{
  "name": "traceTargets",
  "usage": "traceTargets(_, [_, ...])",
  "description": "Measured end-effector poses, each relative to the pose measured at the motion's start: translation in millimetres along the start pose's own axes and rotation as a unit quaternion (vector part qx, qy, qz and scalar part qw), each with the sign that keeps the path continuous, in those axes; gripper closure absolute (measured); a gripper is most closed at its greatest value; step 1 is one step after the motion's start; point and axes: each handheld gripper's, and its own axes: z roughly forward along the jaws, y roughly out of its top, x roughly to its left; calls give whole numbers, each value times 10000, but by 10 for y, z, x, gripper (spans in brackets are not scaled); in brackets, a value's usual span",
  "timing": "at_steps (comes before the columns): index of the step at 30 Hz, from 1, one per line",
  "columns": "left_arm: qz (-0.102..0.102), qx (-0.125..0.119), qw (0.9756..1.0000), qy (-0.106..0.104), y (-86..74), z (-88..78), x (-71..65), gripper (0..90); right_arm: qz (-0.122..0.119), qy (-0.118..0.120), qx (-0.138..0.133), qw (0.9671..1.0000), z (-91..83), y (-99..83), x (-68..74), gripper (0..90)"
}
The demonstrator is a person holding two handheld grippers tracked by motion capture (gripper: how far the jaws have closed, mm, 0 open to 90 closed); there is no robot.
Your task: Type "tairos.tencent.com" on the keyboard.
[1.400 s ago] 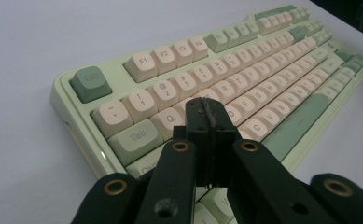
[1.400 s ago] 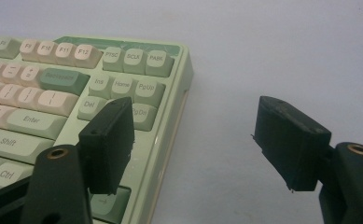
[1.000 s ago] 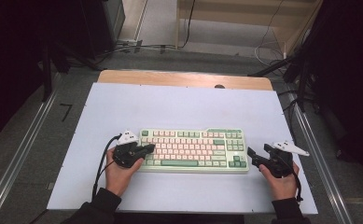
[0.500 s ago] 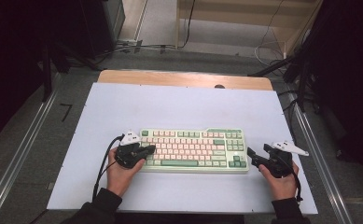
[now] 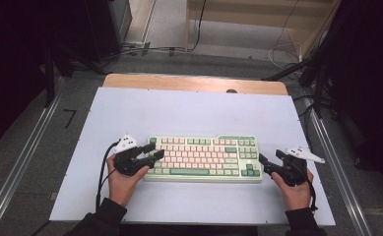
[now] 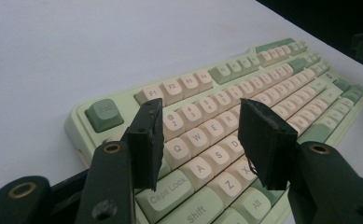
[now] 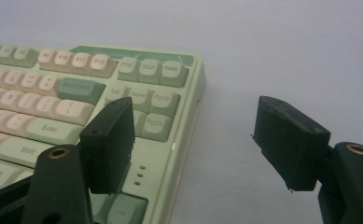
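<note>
A green and pink keyboard [image 5: 204, 158] lies flat on the white table top [image 5: 189, 113], near its front. My left gripper [image 5: 152, 150] is at the keyboard's left end, open. In the left gripper view its jaws hover just above the Q, W, A and S keys [image 6: 202, 140] with nothing between them. My right gripper [image 5: 270, 162] is at the keyboard's right end, also open. In the right gripper view one jaw stands over the keyboard's [image 7: 53, 93] right rim by the arrow keys and the other over bare table.
A wooden strip [image 5: 194, 82] runs along the table's far edge. Metal rails [image 5: 26, 157] flank both sides on the grey floor. A black cable [image 5: 102, 172] trails from the left gripper toward the front edge. Dark equipment and cables stand beyond the table.
The left gripper has shifted slightly at the keyboard's left end. The right gripper and the keyboard have hardly moved.
</note>
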Motion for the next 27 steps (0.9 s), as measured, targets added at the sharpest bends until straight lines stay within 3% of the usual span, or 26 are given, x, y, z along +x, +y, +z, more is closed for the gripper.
traceTargets(10, [-76,-56,9999,68,-11,-4,17,517,-150,399,-101,9990,96,118,216,283])
traceTargets(13, [-74,-45,9999,74,-14,-3,20,517,-390,665,-80,9970,140,180,365,287])
traceTargets(18, [-91,-29,9999,83,-21,4,15,517,-522,986,-60,9937,201,235,515,317])
traceTargets(19, [-84,-25,9999,85,-22,5,14,516,-541,1121,-23,9922,246,259,583,341])
traceTargets(27, [-98,-11,9999,67,-25,2,21,517,-766,1437,138,9866,416,322,839,515])
